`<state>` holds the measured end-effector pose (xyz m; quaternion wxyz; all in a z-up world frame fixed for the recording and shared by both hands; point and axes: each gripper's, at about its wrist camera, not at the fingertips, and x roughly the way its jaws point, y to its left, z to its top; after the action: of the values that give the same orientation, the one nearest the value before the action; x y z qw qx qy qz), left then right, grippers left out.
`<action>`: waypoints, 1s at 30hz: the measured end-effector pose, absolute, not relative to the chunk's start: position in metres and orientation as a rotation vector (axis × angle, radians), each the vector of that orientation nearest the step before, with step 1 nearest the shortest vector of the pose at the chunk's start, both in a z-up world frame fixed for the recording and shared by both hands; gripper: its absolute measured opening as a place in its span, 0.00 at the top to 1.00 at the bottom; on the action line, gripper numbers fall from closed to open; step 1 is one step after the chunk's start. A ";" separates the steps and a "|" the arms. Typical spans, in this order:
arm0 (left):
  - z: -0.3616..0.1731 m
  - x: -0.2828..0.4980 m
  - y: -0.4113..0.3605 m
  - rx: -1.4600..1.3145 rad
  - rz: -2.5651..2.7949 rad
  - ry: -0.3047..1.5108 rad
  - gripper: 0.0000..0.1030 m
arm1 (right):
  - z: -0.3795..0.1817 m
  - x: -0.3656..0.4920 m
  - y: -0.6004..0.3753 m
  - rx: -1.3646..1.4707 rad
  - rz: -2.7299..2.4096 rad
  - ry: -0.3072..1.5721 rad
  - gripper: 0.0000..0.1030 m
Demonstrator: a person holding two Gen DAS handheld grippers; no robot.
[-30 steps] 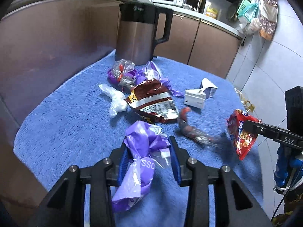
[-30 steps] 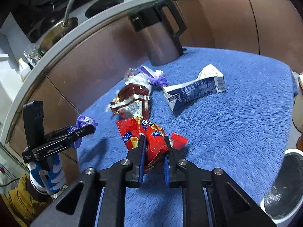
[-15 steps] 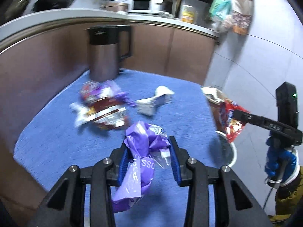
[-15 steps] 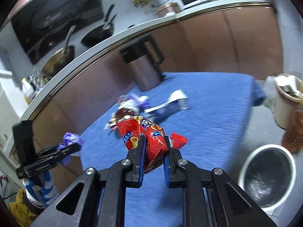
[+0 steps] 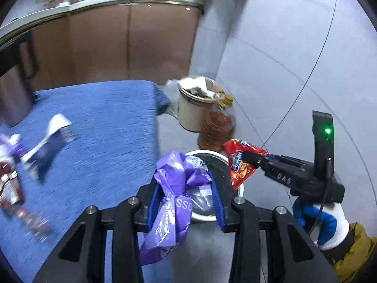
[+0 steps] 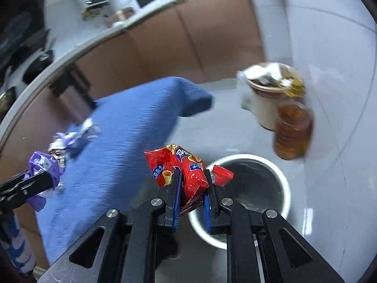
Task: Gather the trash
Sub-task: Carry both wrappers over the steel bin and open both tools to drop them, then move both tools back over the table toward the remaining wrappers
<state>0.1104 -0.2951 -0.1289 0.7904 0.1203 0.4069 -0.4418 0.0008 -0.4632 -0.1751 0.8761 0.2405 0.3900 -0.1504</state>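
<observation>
Crinkly red snack bag [image 6: 186, 172], light and floppy, pinched by right gripper [image 6: 190, 198] over round white bin [image 6: 280, 174]. Soft purple plastic wrapper [image 5: 174, 188], light too, squeezed in left gripper [image 5: 186, 202] beside that bin. Best held mid-bag. More wrappers left on fuzzy blue cloth [image 5: 106, 122].

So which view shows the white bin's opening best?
The right wrist view: the white bin shows most of its rim and dark inside. In the left wrist view, the bin is largely hidden behind the purple wrapper.
</observation>
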 end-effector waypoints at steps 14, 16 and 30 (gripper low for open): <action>-0.161 0.131 -0.380 0.170 -1.031 1.002 0.47 | -0.221 -0.005 -0.523 0.513 -0.471 0.907 0.45; -0.159 0.130 -0.377 0.165 -1.032 0.996 0.47 | -0.223 -0.007 -0.525 0.515 -0.484 0.908 0.44; -0.100 0.111 -0.268 0.055 -0.786 0.702 0.47 | -0.147 -0.025 -0.474 0.447 -0.480 0.712 0.00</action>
<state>0.1111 -0.2683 -0.0996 0.8639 0.0265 0.3350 -0.3751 -0.0250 -0.4744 -0.1471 0.8852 0.2150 0.3421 -0.2307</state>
